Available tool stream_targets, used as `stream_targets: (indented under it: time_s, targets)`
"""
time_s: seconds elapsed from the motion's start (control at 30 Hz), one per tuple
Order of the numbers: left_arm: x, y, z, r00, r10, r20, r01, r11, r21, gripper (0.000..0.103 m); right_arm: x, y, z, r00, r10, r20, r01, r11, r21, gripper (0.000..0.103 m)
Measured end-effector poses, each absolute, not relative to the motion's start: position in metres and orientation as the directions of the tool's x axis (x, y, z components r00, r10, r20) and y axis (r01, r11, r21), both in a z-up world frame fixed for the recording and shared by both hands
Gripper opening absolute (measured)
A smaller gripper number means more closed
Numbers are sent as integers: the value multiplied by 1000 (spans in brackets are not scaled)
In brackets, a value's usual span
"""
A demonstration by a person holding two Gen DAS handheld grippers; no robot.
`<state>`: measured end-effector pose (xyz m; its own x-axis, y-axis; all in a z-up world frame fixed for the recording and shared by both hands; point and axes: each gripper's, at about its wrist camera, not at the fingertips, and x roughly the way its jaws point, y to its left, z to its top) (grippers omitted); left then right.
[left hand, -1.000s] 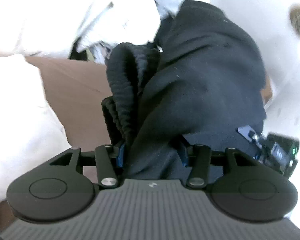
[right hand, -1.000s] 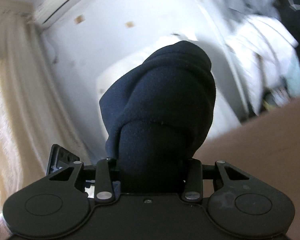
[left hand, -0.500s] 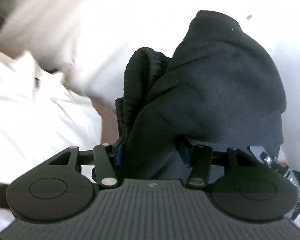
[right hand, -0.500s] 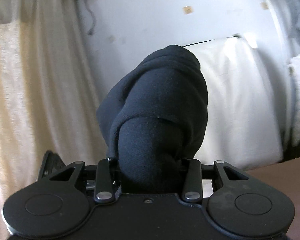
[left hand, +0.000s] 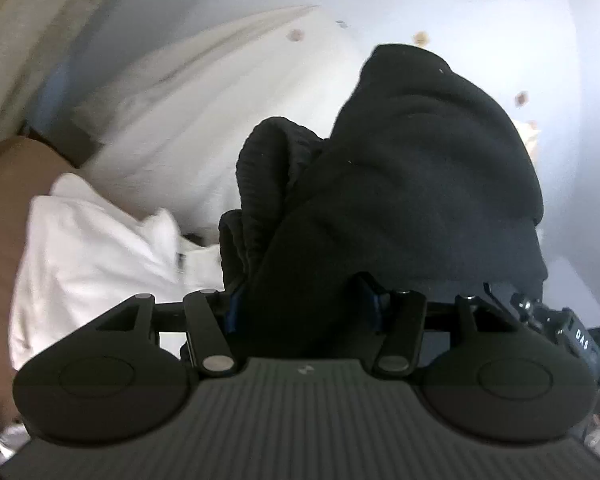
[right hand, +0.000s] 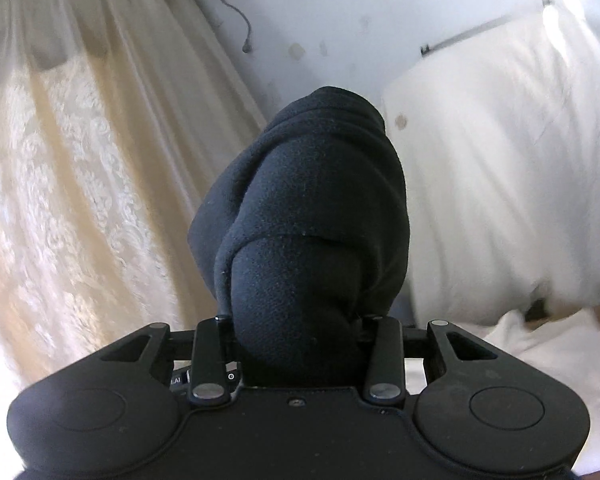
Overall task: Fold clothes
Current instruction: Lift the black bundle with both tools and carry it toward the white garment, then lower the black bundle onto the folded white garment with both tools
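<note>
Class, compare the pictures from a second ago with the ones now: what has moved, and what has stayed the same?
Both grippers have swung upward with the dark garment: the left view, which showed the brown surface and white clothes below, now faces the wall and white bedding; the right view now faces the curtain. Unchanged: the left gripper and right gripper stay clamped on the garment.

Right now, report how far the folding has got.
Done: both grippers have picked up the dark garment. The left gripper clamps fabric beside a ribbed cuff; the right gripper clamps another bunched part. In hand: the garment is lifted, with wall and curtain behind. Left: no fold shows yet. White clothes lie on the brown surface, apparently unfolded.
</note>
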<state>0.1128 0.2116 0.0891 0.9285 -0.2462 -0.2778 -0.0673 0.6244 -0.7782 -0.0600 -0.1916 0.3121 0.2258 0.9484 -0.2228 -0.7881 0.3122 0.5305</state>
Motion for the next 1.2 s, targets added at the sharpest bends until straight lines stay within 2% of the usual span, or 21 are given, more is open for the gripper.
stream_targets:
  time_s: [0.07, 0.1, 0.13, 0.17, 0.2, 0.23, 0.27, 0.3, 0.33, 0.4, 0.43, 0.5, 0.57, 0.67, 0.73, 0.87, 1.07, 1.2]
  targets:
    - [135, 228, 77, 915, -223, -335, -121, 641, -758, 56, -38, -181, 289, 219, 950, -224, -774, 308, 553, 44]
    - [154, 234, 66, 904, -212, -372, -150, 657, -738, 62, -27, -176, 278, 215, 951, -224, -766, 307, 564, 45]
    - [179, 233, 46, 876, -196, -440, -202, 680, -705, 74, -13, -171, 259, 235, 942, -241, -767, 332, 549, 47]
    - [200, 233, 21, 826, -175, -536, -283, 694, -662, 77, -7, -170, 235, 265, 929, -258, -761, 366, 536, 54]
    - [220, 231, -5, 760, -141, -634, -379, 697, -609, 71, 6, -162, 208, 310, 907, -287, -725, 420, 545, 67]
    - [236, 227, -34, 688, -101, -719, -480, 679, -555, 60, 24, -158, 173, 359, 852, -382, -666, 520, 535, 74]
    - [246, 224, -55, 642, -89, -761, -529, 667, -524, 60, 42, -155, 138, 398, 778, -486, -597, 622, 507, 73]
    - [256, 220, -75, 598, -92, -796, -558, 665, -496, 60, 53, -156, 112, 410, 721, -558, -556, 683, 474, 71]
    - [262, 217, -84, 579, -111, -808, -549, 679, -487, 70, 62, -158, 88, 414, 666, -621, -521, 733, 438, 70]
    - [267, 211, -78, 605, -87, -792, -524, 706, -477, 71, 67, -170, 71, 409, 683, -606, -503, 722, 475, 70]
    - [268, 208, -72, 588, -31, -808, -542, 726, -423, 70, 69, -176, 64, 405, 697, -591, -497, 711, 498, 70]
    - [268, 197, -63, 588, 68, -806, -549, 765, -336, 70, 70, -186, 56, 392, 731, -559, -486, 681, 548, 76]
    - [272, 186, -66, 590, 95, -802, -534, 791, -299, 71, 66, -190, 57, 367, 766, -527, -485, 641, 594, 82]
    - [267, 181, -77, 590, 75, -804, -522, 795, -309, 72, 60, -188, 58, 319, 772, -550, -494, 631, 598, 86]
    - [268, 190, -88, 600, 67, -797, -522, 788, -326, 77, 47, -186, 56, 320, 753, -575, -541, 644, 541, 86]
    - [274, 204, -99, 613, 40, -789, -549, 740, -389, 77, 31, -187, 50, 357, 694, -625, -599, 684, 416, 87]
    - [252, 211, -69, 690, 23, -723, -514, 720, -467, 76, 15, -179, 65, 397, 693, -602, -640, 679, 360, 86]
    - [242, 214, -60, 735, -53, -676, -473, 674, -567, 77, 12, -168, 70, 409, 671, -619, -656, 687, 311, 86]
